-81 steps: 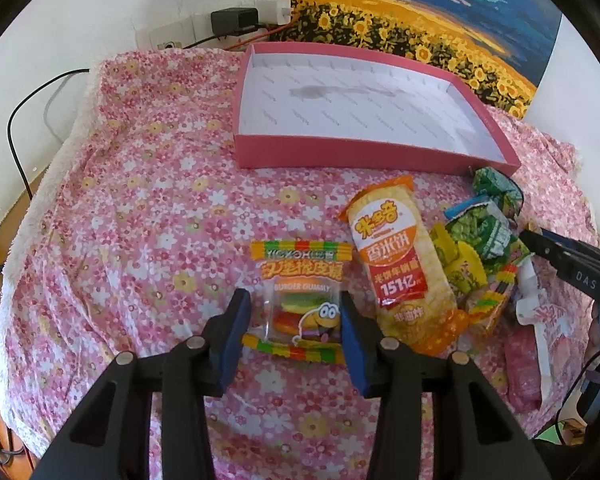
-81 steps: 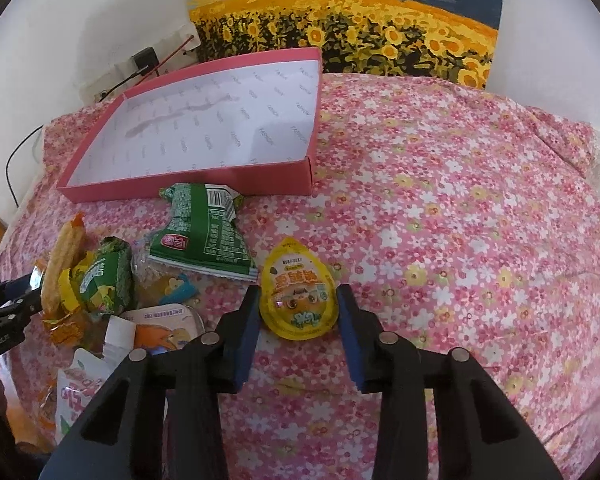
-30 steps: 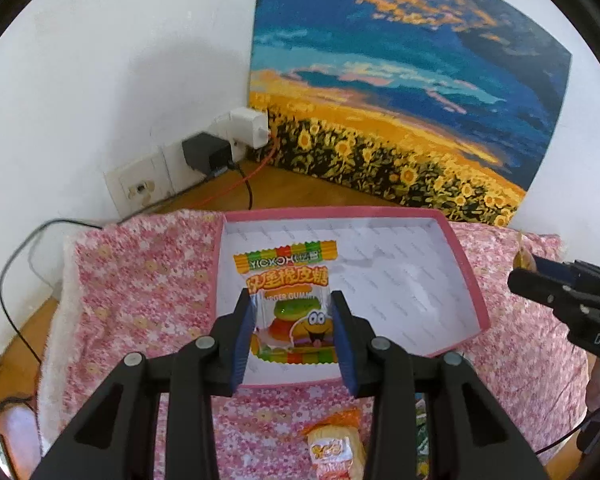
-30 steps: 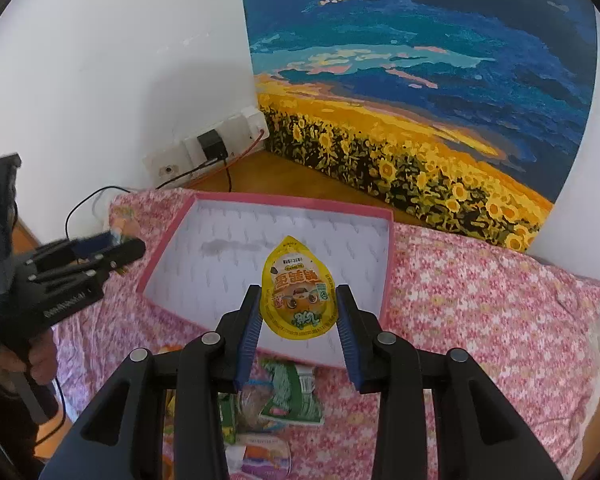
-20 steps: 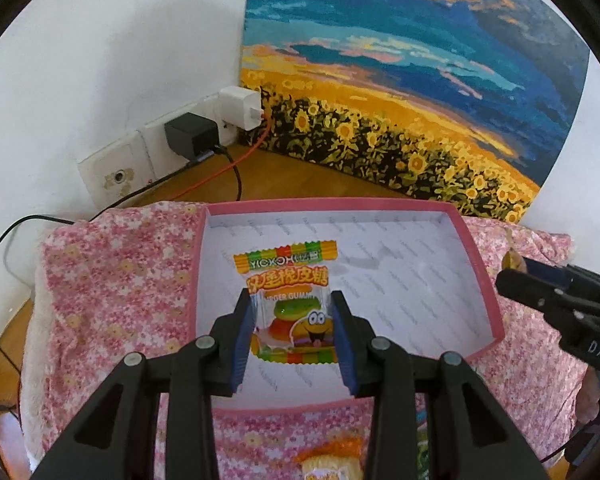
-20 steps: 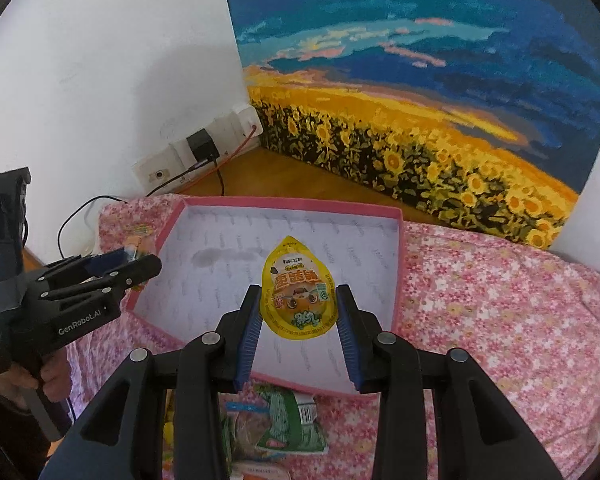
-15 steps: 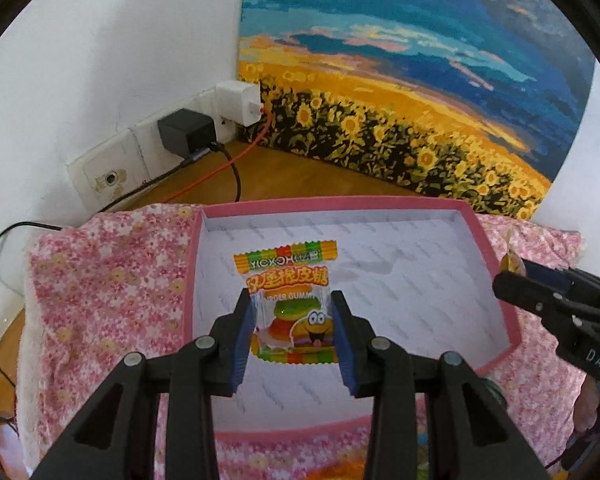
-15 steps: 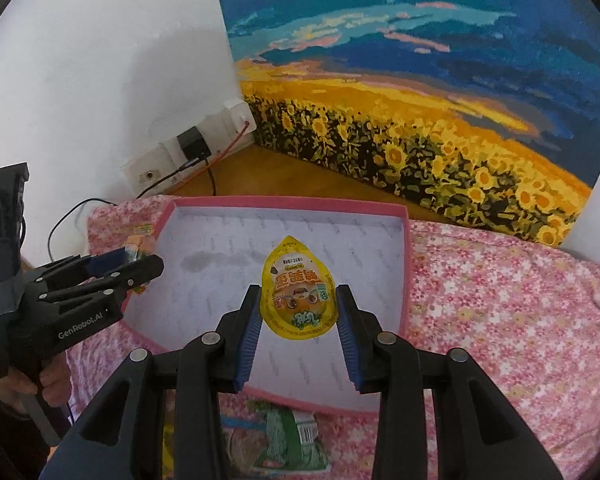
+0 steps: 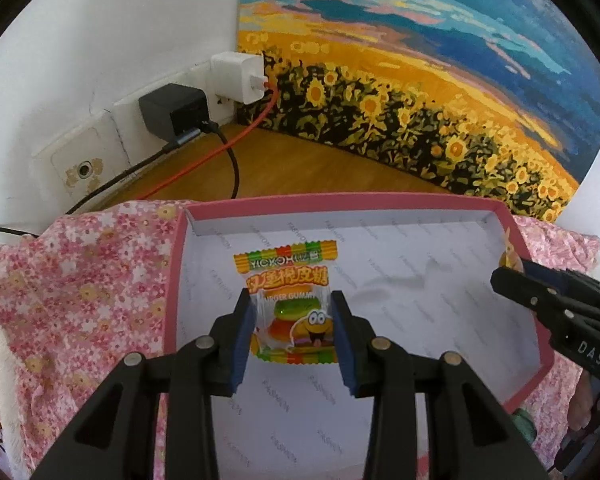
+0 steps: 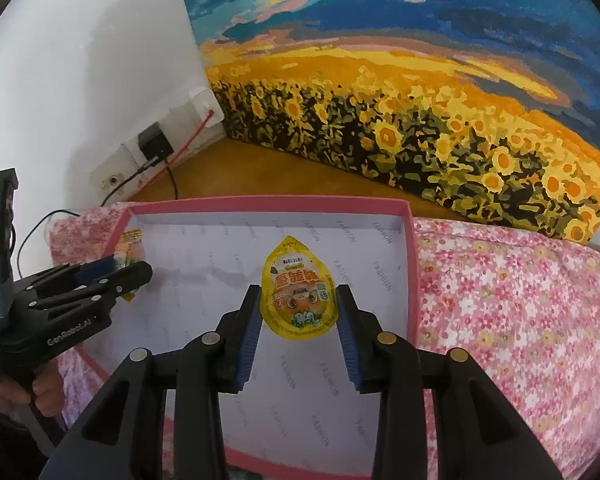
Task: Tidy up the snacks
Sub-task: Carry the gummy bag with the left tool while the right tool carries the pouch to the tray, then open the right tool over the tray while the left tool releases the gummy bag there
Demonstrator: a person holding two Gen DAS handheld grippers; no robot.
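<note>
In the left wrist view, the left claw (image 9: 292, 336) sits at the lower middle of the frame, its blue pads narrowed onto the sides of a clear plastic burger-gummy packet with a striped orange, green and red edge (image 9: 290, 304). The packet stands upright between the pads, held above the white floor of a shallow rectangular cardboard box with pink walls (image 9: 174, 280), towards the box's left part. The box rests on a pink floral cloth (image 9: 88, 300) that covers the surface. At the right edge of this frame the right claw (image 9: 512, 270) reaches in over the box's right wall, with a sliver of yellow wrapper showing at its tip.

In the right wrist view, the right claw (image 10: 298, 326) is at the lower middle, its pads closed in on the lower sides of a yellow teardrop-shaped foil snack pouch (image 10: 298, 292), which hangs over the white floor right of the box's centre. At the left of this frame the left claw (image 10: 130, 268) comes in over the box's left wall with its packet seen edge-on, and a hand (image 10: 24, 392) grips its handle at the lower left.

Behind the box, a sunflower-field painting (image 10: 380, 100) leans against the white wall, beside a black plug adapter (image 9: 174, 114) and a white charger (image 9: 238, 76) with an orange cable.
</note>
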